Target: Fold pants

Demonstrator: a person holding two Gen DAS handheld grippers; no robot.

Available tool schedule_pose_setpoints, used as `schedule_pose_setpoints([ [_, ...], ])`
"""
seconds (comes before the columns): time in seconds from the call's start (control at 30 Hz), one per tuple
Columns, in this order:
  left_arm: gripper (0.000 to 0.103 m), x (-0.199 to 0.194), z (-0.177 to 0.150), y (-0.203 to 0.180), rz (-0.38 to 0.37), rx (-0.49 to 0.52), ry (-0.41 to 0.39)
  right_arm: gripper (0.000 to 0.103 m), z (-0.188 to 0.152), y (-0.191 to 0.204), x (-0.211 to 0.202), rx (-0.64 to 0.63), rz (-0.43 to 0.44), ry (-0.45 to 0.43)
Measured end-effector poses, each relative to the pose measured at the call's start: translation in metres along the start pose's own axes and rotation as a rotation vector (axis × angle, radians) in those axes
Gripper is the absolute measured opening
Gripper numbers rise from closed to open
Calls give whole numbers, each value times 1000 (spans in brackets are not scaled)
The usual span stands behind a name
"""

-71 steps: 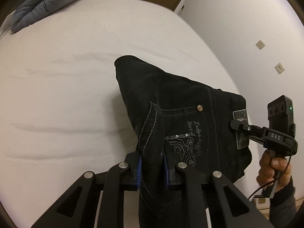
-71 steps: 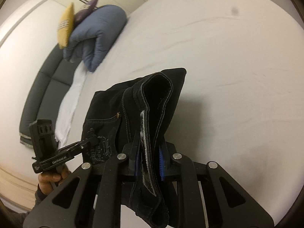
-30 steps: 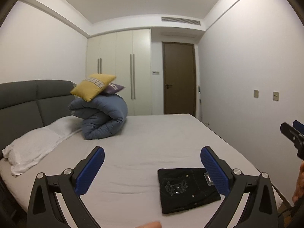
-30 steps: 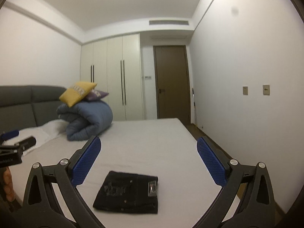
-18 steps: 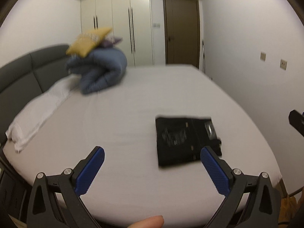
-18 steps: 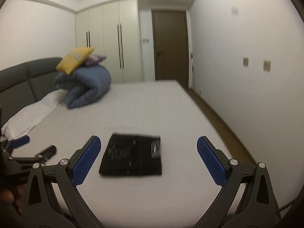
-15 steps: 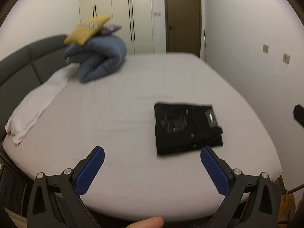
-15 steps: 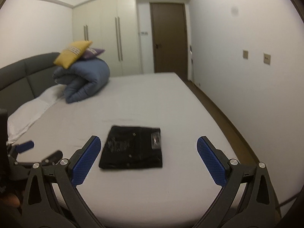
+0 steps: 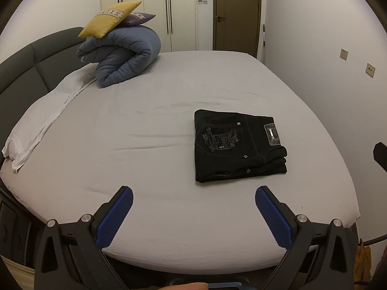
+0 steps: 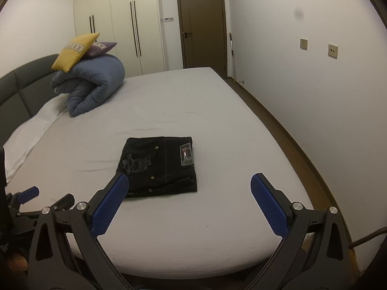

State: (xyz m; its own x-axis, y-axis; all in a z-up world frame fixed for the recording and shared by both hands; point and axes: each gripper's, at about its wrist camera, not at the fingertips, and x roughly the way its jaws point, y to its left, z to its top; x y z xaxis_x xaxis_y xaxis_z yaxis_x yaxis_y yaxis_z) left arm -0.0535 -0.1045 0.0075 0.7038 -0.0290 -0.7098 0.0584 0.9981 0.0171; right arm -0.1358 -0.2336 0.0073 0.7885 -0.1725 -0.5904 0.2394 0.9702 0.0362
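Down at the bottom of the left wrist view, the left claw (image 9: 193, 201) stands spread wide, its blue pads (image 9: 113, 217) far apart and gripping nothing. Likewise the right claw (image 10: 189, 192) at the bottom of its own view is spread wide and empty; its left pad (image 10: 110, 205) overlaps the near corner of the pants in the frame, though whether it touches them cannot be told.

Past the fingers, the black pants (image 9: 235, 145) lie folded into a compact rectangle on the white bed (image 9: 145, 125), right of centre in the left view and just left of centre in the right view (image 10: 159, 166). An embroidered back pocket faces up, with a small label patch (image 9: 272, 134) toward the right edge (the folded layers show as stacked edges on that side).

Farther off, upper left of both frames, a rolled blue quilt (image 9: 123, 55) sits near the grey headboard (image 9: 36, 55), with a yellow cushion (image 9: 108, 18) and a purple one (image 9: 140, 17) on top. A white pillow (image 9: 41, 118) lies along the left edge. Closets (image 10: 116, 26) and a brown door (image 10: 202, 24) fill the far wall.
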Motion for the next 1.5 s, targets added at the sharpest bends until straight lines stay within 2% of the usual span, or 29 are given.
schedule_pose_setpoints([
  [0.47,103,7,2,6,-5,-25,14,103,-4,6,25,-16,11,40],
  [1.5,103,10,0,5,-17,-40,28,103,-8,25,38,-31,24,49],
])
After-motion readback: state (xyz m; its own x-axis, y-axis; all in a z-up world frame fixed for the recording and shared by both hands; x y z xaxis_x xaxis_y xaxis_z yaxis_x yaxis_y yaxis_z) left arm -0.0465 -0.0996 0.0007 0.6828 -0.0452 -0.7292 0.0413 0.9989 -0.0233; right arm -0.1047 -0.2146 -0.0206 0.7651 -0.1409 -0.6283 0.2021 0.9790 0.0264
